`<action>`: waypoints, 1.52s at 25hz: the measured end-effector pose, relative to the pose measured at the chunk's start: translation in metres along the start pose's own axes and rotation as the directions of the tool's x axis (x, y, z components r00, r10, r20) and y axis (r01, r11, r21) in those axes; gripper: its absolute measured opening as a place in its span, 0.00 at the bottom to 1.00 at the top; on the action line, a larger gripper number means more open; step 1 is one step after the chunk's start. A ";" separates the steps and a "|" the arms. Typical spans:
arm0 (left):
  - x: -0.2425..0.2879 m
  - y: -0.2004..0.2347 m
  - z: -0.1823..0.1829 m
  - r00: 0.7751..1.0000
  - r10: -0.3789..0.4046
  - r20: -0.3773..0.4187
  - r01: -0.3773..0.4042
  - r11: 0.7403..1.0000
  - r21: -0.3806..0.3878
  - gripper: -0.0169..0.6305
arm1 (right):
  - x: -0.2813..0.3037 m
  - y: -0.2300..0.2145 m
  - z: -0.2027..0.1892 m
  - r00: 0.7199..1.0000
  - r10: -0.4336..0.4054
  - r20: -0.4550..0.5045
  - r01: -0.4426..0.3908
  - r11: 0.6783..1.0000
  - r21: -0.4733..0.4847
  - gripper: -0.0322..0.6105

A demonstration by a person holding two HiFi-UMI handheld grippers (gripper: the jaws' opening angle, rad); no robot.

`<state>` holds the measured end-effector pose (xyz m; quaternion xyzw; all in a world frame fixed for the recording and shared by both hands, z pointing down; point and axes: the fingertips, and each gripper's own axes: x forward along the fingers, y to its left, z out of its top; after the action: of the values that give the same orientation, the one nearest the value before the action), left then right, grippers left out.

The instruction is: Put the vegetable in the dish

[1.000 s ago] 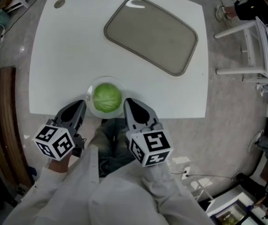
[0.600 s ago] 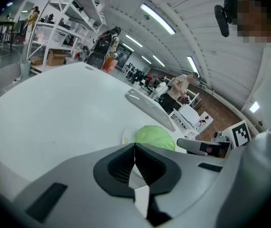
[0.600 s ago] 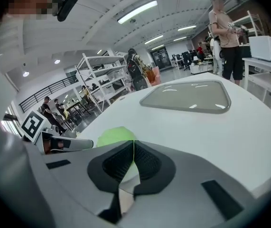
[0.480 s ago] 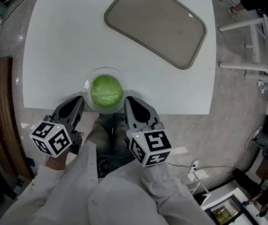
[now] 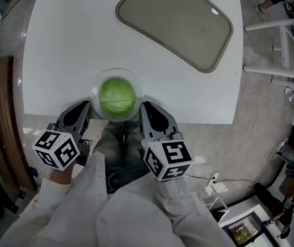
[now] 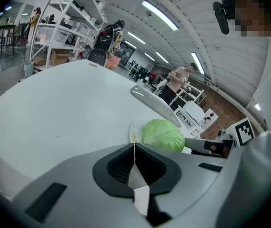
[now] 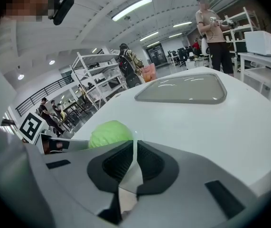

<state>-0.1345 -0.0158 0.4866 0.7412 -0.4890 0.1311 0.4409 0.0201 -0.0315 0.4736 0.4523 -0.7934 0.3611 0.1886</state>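
Note:
A green cabbage (image 5: 117,96) lies in a clear glass dish (image 5: 96,84) at the near edge of the white table (image 5: 69,45). My left gripper (image 5: 88,106) is shut on the dish's left rim. My right gripper (image 5: 142,107) is shut on its right rim. In the left gripper view the closed jaws (image 6: 134,140) pinch a thin glass edge, with the cabbage (image 6: 163,135) just beyond to the right. The right gripper view shows the same: the jaws (image 7: 135,145) are closed on the rim, and the cabbage (image 7: 107,133) is to their left.
A grey rounded tray (image 5: 175,22) lies tilted on the far half of the table. A white frame of bars (image 5: 283,50) stands to the right. A wooden bench (image 5: 0,122) runs along the left. People and shelving (image 6: 64,27) are in the background.
Both grippers have sunk a little with the dish held between them, closer to the table's near edge. The grip on the rim is unchanged.

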 end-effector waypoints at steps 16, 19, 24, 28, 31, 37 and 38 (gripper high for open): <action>0.002 -0.001 -0.002 0.999 0.015 -0.031 -0.015 1.000 0.006 0.06 | 0.002 -0.003 -0.001 1.000 0.027 -0.003 -0.027 0.998 0.048 0.07; 0.002 -0.002 -0.002 0.999 0.007 -0.032 -0.007 1.000 -0.009 0.11 | 0.002 -0.002 -0.001 1.000 0.029 -0.008 -0.029 0.998 0.051 0.07; 0.006 -0.001 -0.004 0.999 -0.001 -0.037 0.000 1.000 -0.025 0.16 | 0.005 -0.004 -0.005 1.000 0.026 -0.015 -0.025 0.998 0.058 0.08; 0.003 -0.004 -0.006 0.999 -0.007 -0.047 0.006 1.000 -0.024 0.18 | 0.003 -0.002 -0.006 0.999 0.028 -0.026 -0.026 0.998 0.063 0.15; 0.001 -0.005 -0.009 0.998 -0.012 -0.056 0.011 1.000 -0.024 0.19 | 0.003 -0.002 -0.009 0.999 0.020 -0.043 -0.018 0.998 0.062 0.16; 0.003 -0.003 -0.007 0.997 -0.017 -0.069 0.015 0.999 -0.038 0.20 | 0.008 -0.003 -0.013 0.996 0.007 -0.084 -0.002 0.998 0.061 0.22; 0.004 -0.003 -0.007 0.997 -0.016 -0.073 0.014 0.999 -0.034 0.20 | 0.009 -0.004 -0.014 0.996 0.004 -0.091 0.002 0.998 0.062 0.23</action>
<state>-0.1285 -0.0122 0.4917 0.7320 -0.4690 0.1469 0.4717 0.0187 -0.0283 0.4903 0.4405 -0.7726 0.4058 0.2104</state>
